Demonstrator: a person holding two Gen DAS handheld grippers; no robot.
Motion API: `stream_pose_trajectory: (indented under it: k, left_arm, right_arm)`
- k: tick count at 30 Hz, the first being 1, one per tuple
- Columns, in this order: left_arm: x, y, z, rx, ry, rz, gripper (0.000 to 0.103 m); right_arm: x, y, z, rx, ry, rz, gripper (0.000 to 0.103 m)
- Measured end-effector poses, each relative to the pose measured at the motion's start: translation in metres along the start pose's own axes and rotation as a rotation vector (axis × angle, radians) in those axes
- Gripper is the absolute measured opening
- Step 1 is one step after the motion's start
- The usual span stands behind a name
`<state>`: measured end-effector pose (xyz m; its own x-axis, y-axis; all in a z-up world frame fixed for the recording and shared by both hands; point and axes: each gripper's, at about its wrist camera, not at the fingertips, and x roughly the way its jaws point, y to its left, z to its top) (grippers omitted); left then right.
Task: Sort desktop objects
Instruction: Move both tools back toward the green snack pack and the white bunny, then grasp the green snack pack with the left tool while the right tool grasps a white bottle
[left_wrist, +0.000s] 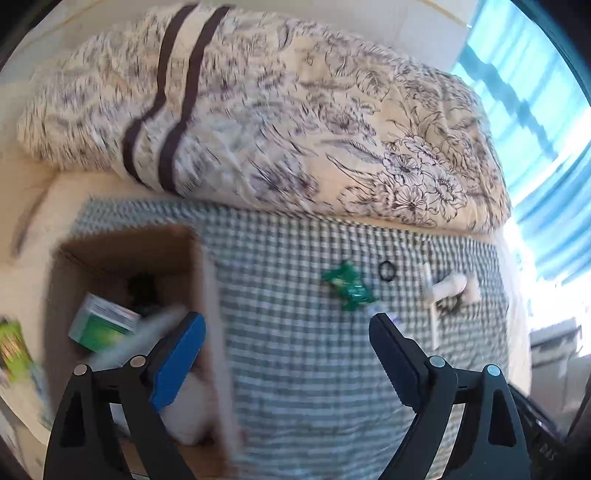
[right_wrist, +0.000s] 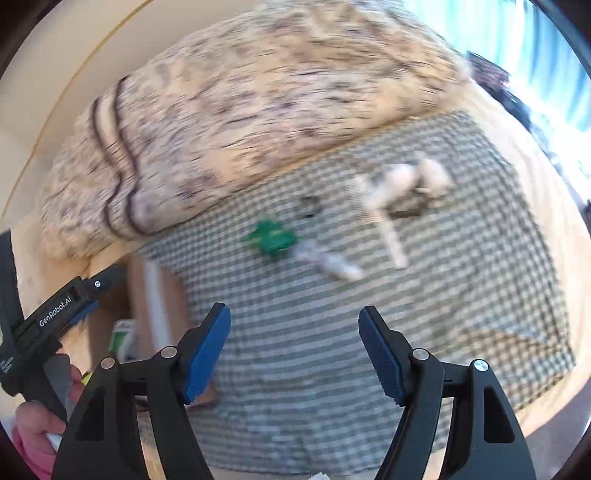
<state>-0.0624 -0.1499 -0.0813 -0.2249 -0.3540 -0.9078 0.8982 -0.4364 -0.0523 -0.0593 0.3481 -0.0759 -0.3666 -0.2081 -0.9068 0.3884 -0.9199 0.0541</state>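
Left wrist, green packet (left_wrist: 348, 288) ahead of hand-held gripper (left_wrist: 288, 325)

Box (left_wrist: 125, 266) left of wrapper (left_wrist: 347, 288)

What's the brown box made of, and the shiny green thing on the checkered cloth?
The brown box looks like plain matte cardboard: dull brown walls with raw edges. The green thing looks like a crinkly foil or plastic wrapper, glossy with creases; too blurry to tell which.
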Motion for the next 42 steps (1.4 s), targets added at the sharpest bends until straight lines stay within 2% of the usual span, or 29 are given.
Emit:
stream_pose_trajectory:
  k: [5,9,12,20,24,28,33,35,39,41,42]
  left_arm:
    - [0.051,-0.055,-0.004,-0.07,0.026,0.025,0.093]
    - [0.097,-0.077,-0.005,-0.139,0.061,0.034,0.093]
    - [0.132,-0.085,-0.004,-0.176,0.098,0.071,0.093]
    - [0.184,-0.074,0.003,-0.227,0.142,0.156,0.093]
    - [0.207,-0.067,0.008,-0.265,0.169,0.16,0.093]
    - [0.228,-0.069,0.014,-0.257,0.188,0.151,0.093]
    - [0.26,-0.07,0.013,-0.257,0.258,0.155,0.094]
    - [0.263,-0.071,0.013,-0.254,0.245,0.155,0.101]
    - [0.265,-0.077,0.013,-0.211,0.213,0.158,0.101]
    - [0.265,-0.077,0.011,-0.195,0.198,0.146,0.098]
    - [0.263,-0.078,0.01,-0.178,0.185,0.141,0.095]
  right_arm:
    - [0.017,-0.059,0.034,-0.024,0.042,-0.023,0.072]
    - [0.044,-0.094,0.063,-0.004,0.051,-0.024,0.072]
    - [0.07,-0.109,0.08,0.029,0.067,-0.013,0.072]
    - [0.133,-0.115,0.108,0.101,0.098,0.0,0.072]
    - [0.155,-0.113,0.116,0.11,0.121,-0.011,0.072]
    - [0.179,-0.116,0.126,0.156,0.149,-0.025,0.072]
    - [0.206,-0.121,0.137,0.216,0.182,-0.025,0.072]
    - [0.215,-0.122,0.14,0.236,0.185,-0.03,0.072]
    - [0.228,-0.124,0.141,0.26,0.195,-0.037,0.072]
    - [0.229,-0.122,0.142,0.249,0.187,-0.052,0.071]
    - [0.229,-0.12,0.143,0.24,0.183,-0.06,0.063]
